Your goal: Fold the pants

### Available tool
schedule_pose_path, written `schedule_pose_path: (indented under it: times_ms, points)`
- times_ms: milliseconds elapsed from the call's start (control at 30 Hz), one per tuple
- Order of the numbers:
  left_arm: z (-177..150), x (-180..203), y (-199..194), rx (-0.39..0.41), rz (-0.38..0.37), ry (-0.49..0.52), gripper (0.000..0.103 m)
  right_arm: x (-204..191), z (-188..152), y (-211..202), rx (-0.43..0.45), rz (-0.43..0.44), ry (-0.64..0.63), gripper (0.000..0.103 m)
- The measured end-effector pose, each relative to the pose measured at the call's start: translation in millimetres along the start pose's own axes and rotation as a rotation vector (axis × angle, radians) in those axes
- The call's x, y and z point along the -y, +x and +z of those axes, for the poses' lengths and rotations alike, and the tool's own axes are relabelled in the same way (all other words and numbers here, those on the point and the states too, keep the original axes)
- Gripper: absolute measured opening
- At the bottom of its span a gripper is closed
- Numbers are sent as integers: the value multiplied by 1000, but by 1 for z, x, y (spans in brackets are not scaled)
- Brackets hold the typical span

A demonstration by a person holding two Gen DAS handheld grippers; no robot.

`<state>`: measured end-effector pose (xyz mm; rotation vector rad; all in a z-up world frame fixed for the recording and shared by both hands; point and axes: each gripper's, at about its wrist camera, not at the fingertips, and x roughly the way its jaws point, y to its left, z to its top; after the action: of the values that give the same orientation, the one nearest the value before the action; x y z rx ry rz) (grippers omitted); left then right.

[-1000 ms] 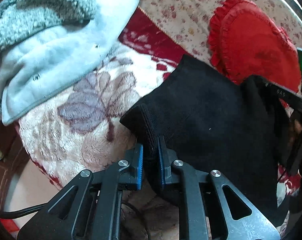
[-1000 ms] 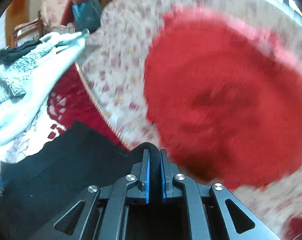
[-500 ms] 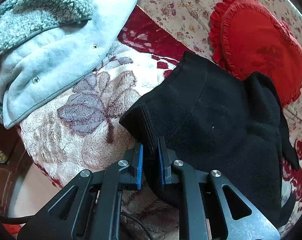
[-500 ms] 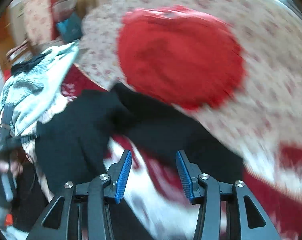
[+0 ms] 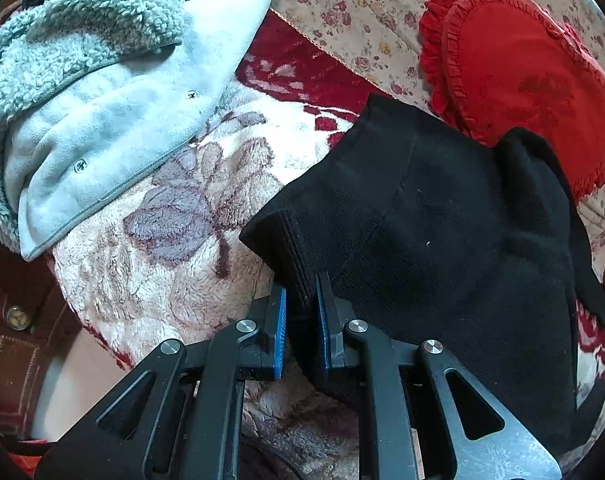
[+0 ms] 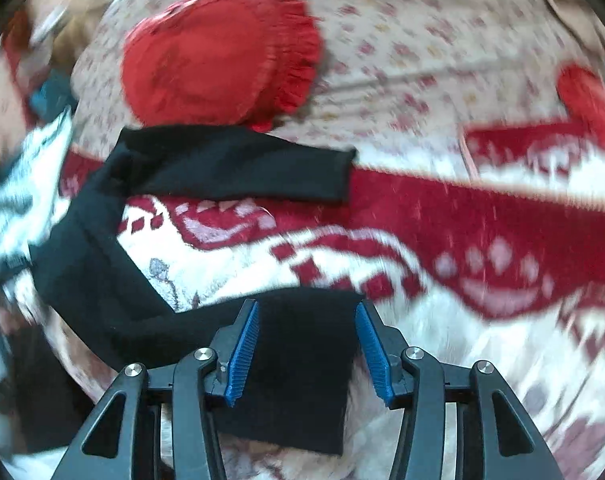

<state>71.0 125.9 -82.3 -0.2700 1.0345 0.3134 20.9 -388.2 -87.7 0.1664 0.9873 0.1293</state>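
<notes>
Black pants [image 5: 434, 236] lie on a plush red and cream blanket [image 5: 170, 264]. My left gripper [image 5: 301, 312] is shut on the ribbed waistband near its corner. In the right wrist view the pants [image 6: 230, 168] spread with two legs apart: one leg runs across the far side below a red cushion, the other leg end [image 6: 302, 352] lies between the blue pads of my right gripper [image 6: 305, 344], which is open over it. That view is blurred.
A red frilled heart cushion [image 5: 518, 72] lies at the far side, also in the right wrist view [image 6: 218, 56]. A pale blue fleece jacket [image 5: 114, 96] lies left of the pants. A floral sheet [image 5: 342, 4] covers the back. The blanket's edge drops off at left.
My right gripper let go of the pants, opened, and swung back over the near leg end. The far part it held now lies by the cushion. My left gripper stayed shut.
</notes>
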Motion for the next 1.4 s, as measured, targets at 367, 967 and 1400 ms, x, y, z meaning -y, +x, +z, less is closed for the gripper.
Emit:
schedule_pose_path:
  times_ms: [367,967,1400]
  points:
    - [2,0,-3,-5,-2,-2,12,22,-10,-13,101,87,130,2]
    - [-5,1,-5,4,2,29,13,70,-11,-36,110,-25,221,22]
    - [-8,-21,-16,23,46,31,15,-52,-19,35,-93,115,-75,36]
